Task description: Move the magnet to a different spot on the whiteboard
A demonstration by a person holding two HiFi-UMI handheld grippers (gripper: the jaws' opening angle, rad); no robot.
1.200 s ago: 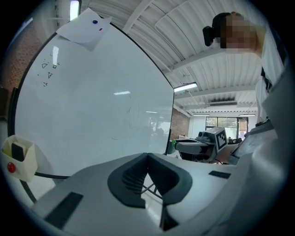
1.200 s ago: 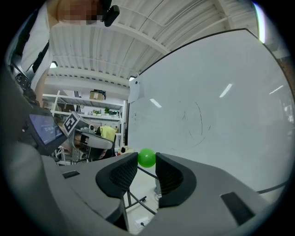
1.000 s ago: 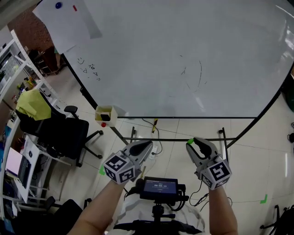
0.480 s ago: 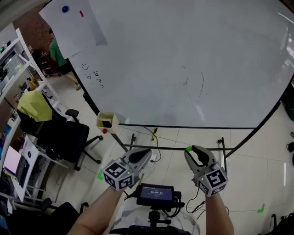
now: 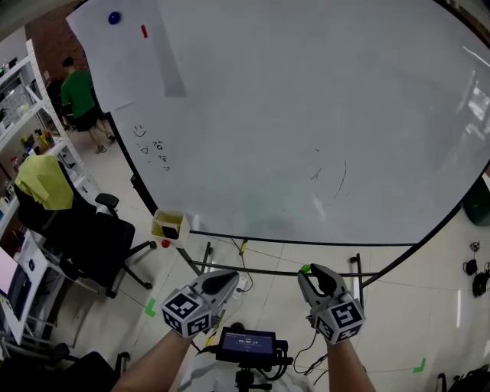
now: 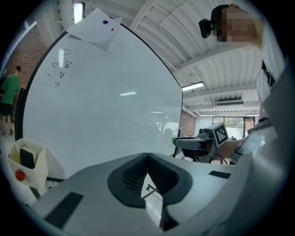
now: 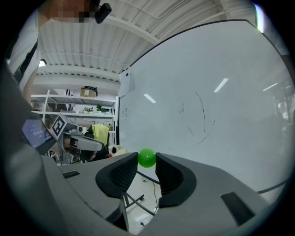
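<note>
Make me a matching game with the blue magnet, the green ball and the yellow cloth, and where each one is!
1 blue magnet
2 green ball
3 yellow cloth

A between the jaws of the right gripper
B on the black chair
C on the paper stuck to the whiteboard

Pairs: 1-C, 2-A, 3-B
</note>
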